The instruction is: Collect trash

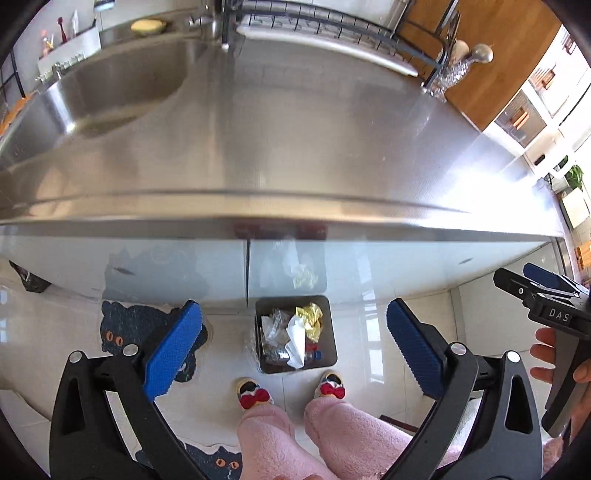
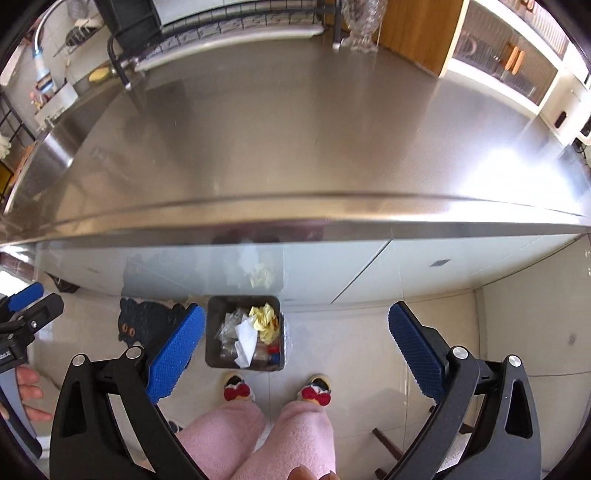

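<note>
A dark square trash bin [image 1: 329,332] stands on the floor against the cabinet front, just ahead of the person's feet. It holds crumpled yellow paper [image 1: 312,320], white tissue [image 1: 296,341] and clear plastic wrappers. It also shows in the right wrist view [image 2: 214,332]. My left gripper [image 1: 293,343] is open and empty, held high above the bin. My right gripper [image 2: 295,347] is open and empty, beside the left one. The right gripper shows at the left wrist view's right edge [image 1: 546,295]; the left gripper shows at the right wrist view's left edge [image 2: 26,306].
A bare steel countertop [image 1: 295,147] spans both views, with a sink [image 1: 110,92] at the left and a dish rack [image 1: 325,29] at the back. A cat-shaped floor mat [image 1: 136,325] lies left of the bin. The person's pink-trousered legs [image 1: 295,435] stand below.
</note>
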Demonstrator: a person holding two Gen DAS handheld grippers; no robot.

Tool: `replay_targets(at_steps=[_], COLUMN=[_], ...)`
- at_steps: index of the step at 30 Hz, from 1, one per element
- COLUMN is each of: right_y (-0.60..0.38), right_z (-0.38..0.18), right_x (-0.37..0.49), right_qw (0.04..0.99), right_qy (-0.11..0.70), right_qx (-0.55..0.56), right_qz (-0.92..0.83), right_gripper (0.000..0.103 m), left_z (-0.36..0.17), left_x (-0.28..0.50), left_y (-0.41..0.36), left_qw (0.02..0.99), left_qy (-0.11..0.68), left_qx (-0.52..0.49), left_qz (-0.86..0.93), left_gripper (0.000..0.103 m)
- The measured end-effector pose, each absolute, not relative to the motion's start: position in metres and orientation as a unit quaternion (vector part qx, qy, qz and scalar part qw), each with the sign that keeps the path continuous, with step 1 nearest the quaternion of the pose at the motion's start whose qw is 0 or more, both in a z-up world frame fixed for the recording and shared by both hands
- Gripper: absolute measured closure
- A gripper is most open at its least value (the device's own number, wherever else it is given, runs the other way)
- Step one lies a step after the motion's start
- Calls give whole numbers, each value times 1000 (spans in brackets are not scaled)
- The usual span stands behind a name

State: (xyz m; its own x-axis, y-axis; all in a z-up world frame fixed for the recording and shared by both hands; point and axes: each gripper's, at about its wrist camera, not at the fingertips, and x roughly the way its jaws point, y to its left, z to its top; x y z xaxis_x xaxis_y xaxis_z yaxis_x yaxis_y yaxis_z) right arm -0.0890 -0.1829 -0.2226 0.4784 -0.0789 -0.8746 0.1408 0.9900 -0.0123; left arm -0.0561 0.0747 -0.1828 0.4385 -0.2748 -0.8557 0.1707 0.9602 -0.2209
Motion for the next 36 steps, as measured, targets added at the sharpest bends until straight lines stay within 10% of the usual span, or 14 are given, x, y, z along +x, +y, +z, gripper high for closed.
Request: replay_targets(at_steps=[16, 36], right_y=[-177, -166], right_z=[-79, -38], right_x=[-107, -110], right_qw=[923, 940], right_qy=[379, 334], right_qx=[23, 26], right_qz=[-65, -65], right_gripper=[3, 3], left_z=[-36, 8], left_x=[-71, -72], left_y=[66, 66], left_qw=[916, 936], left_qy=[379, 338], left_qx=[-47, -28], left_qz=[-119, -95], left_gripper=[8, 8])
